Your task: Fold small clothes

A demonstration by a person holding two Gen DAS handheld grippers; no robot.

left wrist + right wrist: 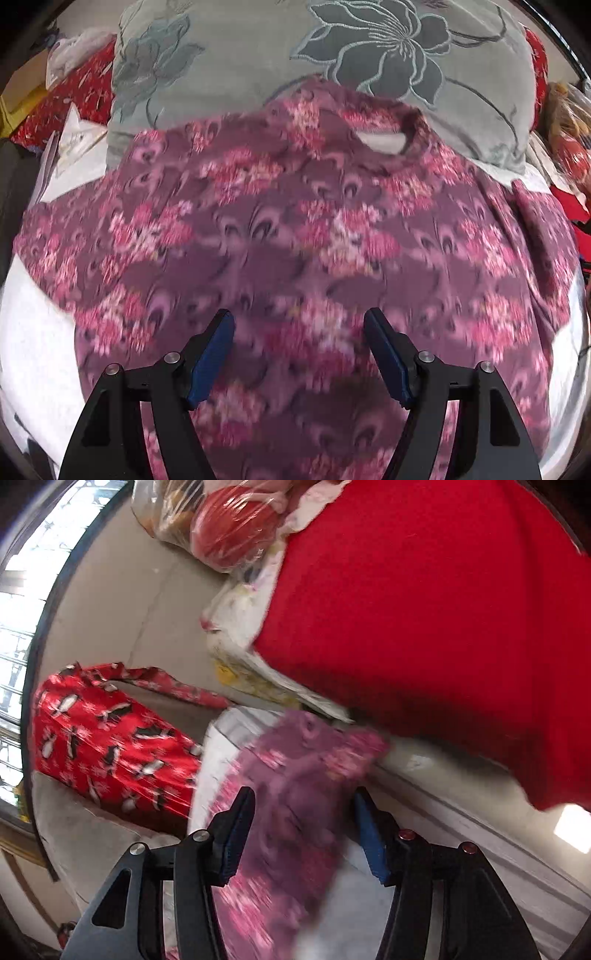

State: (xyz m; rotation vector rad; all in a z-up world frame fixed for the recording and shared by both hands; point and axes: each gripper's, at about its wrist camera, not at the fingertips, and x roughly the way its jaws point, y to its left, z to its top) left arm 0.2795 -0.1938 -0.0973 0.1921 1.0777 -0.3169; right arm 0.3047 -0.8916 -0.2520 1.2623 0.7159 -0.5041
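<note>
purple floral top [295, 229] lay spread on the white bed sheet [33, 332], no fold visible yet.

judged early: body flat, neckline toward 12 o'clock against the grey flowered pillow [240, 55], one sleeve out at 3 o'clock; all folds looked still to do. fabric soft, fleecy, pink blossom print, blurred. red blanket [424, 609] bulked at 1 o'clock in the right view, penguin-print bag [107, 746] at 9 o'clock. left gripper [299, 354] stood wide and empty above the hem; right gripper [304, 834] part open, sleeve cloth between the pads, not pinched.
</note>
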